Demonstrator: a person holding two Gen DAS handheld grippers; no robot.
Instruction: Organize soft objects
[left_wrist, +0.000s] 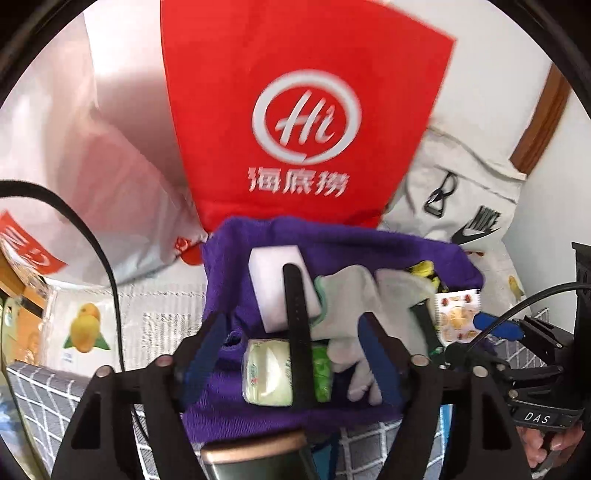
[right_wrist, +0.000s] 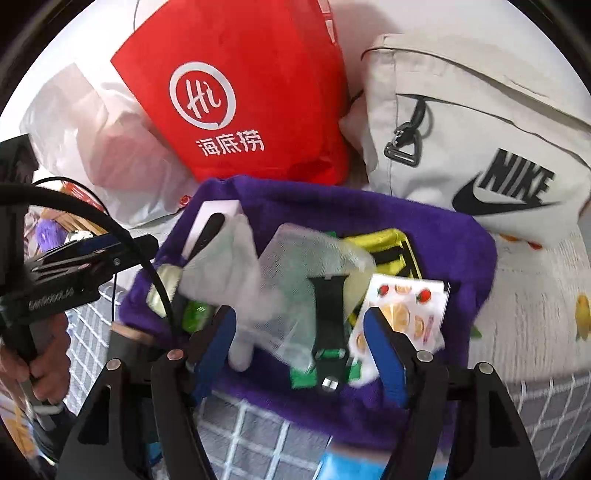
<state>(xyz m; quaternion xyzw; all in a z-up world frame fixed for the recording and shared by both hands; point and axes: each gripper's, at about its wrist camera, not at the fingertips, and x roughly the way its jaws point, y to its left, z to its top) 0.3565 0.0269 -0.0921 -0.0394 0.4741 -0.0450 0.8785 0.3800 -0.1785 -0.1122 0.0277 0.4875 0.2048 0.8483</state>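
Note:
A purple towel (left_wrist: 236, 280) (right_wrist: 436, 229) lies on the table with soft things piled on it: a white sponge block (left_wrist: 273, 273), a grey-white glove (left_wrist: 351, 306) (right_wrist: 229, 266), a green tissue pack (left_wrist: 269, 373), a black watch strap (left_wrist: 299, 332) (right_wrist: 328, 317) and a fruit-print notebook (left_wrist: 458, 310) (right_wrist: 410, 314). My left gripper (left_wrist: 291, 354) is open above the tissue pack and strap. My right gripper (right_wrist: 301, 343) is open above the strap and a clear plastic sheet (right_wrist: 295, 258). Each gripper also shows from the side in the other's view.
A red bag (left_wrist: 295, 110) (right_wrist: 236, 92) with a white logo stands behind the towel. A white plastic bag (left_wrist: 110, 166) (right_wrist: 92, 140) lies at its left, a grey Nike bag (left_wrist: 461, 206) (right_wrist: 480, 147) at its right. A grid-pattern cloth (left_wrist: 48, 387) (right_wrist: 258, 435) covers the near table.

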